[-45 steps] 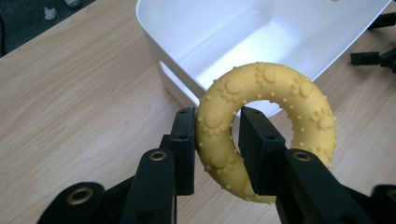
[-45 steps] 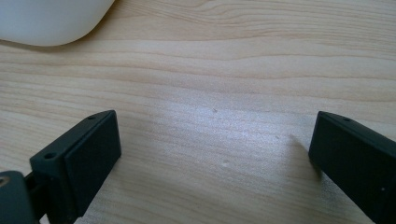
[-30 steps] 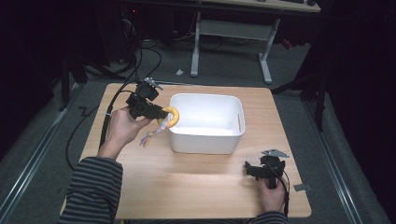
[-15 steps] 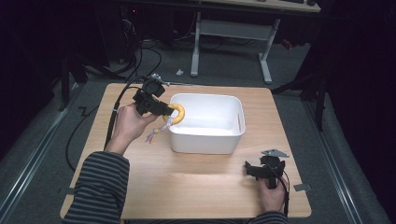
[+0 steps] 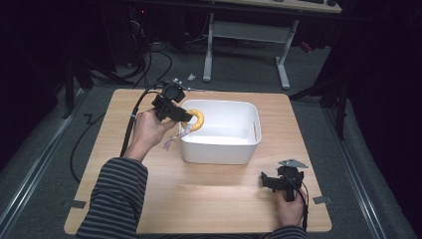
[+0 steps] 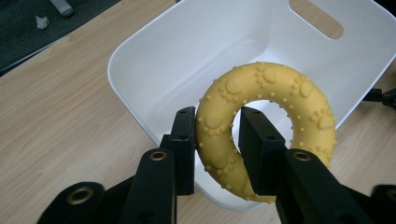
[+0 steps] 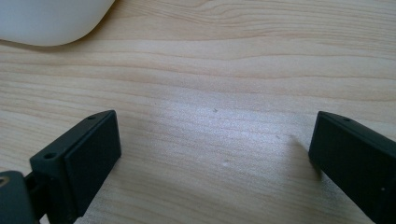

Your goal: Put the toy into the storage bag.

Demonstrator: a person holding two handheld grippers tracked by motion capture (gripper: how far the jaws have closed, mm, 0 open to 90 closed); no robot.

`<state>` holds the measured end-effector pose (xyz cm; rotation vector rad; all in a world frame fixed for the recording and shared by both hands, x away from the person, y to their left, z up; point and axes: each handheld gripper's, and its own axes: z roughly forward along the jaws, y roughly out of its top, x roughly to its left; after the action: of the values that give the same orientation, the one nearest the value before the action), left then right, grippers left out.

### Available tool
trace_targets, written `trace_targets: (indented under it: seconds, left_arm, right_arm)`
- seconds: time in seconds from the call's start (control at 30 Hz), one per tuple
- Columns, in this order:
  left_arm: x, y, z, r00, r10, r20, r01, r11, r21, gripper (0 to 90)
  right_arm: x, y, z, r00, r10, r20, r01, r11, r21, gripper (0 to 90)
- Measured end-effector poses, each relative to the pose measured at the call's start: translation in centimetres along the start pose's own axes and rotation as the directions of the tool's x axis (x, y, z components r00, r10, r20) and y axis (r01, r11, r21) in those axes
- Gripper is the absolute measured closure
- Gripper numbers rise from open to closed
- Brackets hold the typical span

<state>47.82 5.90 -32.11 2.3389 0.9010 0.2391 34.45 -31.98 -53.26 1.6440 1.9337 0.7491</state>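
My left gripper (image 5: 185, 119) (image 6: 216, 140) is shut on a yellow rubber ring toy (image 5: 195, 119) (image 6: 268, 121) with paw prints and small bumps. It holds the ring above the left rim of a white plastic tub (image 5: 221, 130) (image 6: 187, 60). A pale rope tail (image 5: 175, 139) hangs from the ring outside the tub's left wall. My right gripper (image 5: 271, 181) (image 7: 212, 154) rests low over the wooden table (image 5: 199, 199) near its front right edge, its jaws wide open over bare wood (image 7: 210, 93).
The tub has a cut-out handle (image 6: 315, 18) in its far wall and nothing inside it that I can see. One corner of the tub (image 7: 46, 21) lies beyond the right gripper. Black cables (image 5: 134, 114) trail off the table's left side. A desk frame (image 5: 244, 40) stands behind the table.
My left gripper has carried the ring to the right, from beside the tub's left wall to over its rim. The right gripper has stayed where it was.
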Motion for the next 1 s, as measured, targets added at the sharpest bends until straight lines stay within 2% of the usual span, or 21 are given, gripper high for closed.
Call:
trace_targets:
  seconds: [0.27,0.7,1.0]
  left_arm:
    - [-0.8,1.0,1.0,0.9999,0.015,-0.008,-0.015,0.9999,0.007,67.6]
    - [-1.3,1.7,2.5,0.9997,0.022,-0.012,-0.022,0.9997,0.010,67.6]
    - [-2.4,2.6,4.4,0.9990,0.044,0.002,-0.044,0.9980,0.044,67.6]
  right_arm:
    - [0.0,0.0,0.0,1.0000,-0.001,0.000,0.001,1.000,0.000,2.0]
    - [0.0,0.0,0.0,1.0000,-0.002,-0.001,0.002,1.000,-0.001,2.0]
    - [0.0,0.0,0.0,1.0000,-0.003,0.000,0.003,1.000,0.001,2.0]
